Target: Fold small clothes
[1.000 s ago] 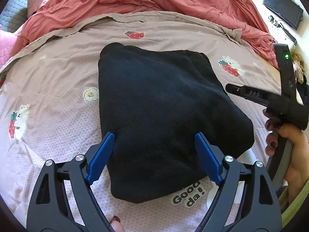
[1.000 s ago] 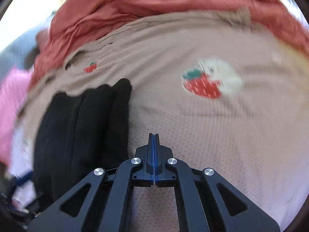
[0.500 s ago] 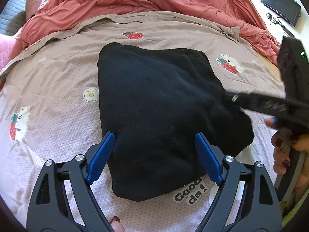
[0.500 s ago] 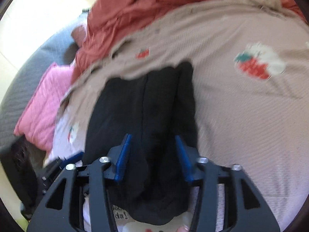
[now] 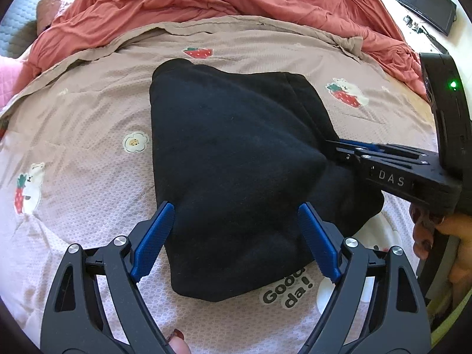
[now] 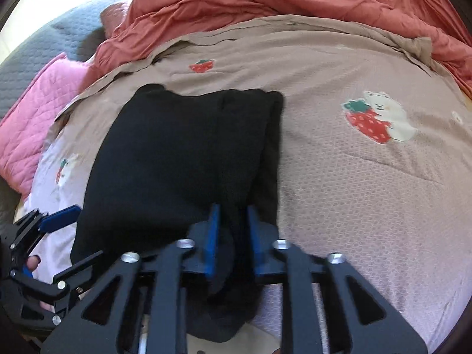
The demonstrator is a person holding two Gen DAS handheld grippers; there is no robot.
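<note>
Spread across the bed (image 5: 88,124), a strawberry-print sheet carries the black garment (image 5: 230,159), already partly folded. It looks soft and limp, best pinched at an edge. Right gripper (image 6: 231,233) pinches its near-right edge; left gripper (image 5: 236,236) hovers open.

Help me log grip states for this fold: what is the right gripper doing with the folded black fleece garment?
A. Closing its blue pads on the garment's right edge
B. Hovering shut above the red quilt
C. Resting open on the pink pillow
A: the right gripper has a fold of the black fleece garment between its narrowly spaced blue pads.
</note>
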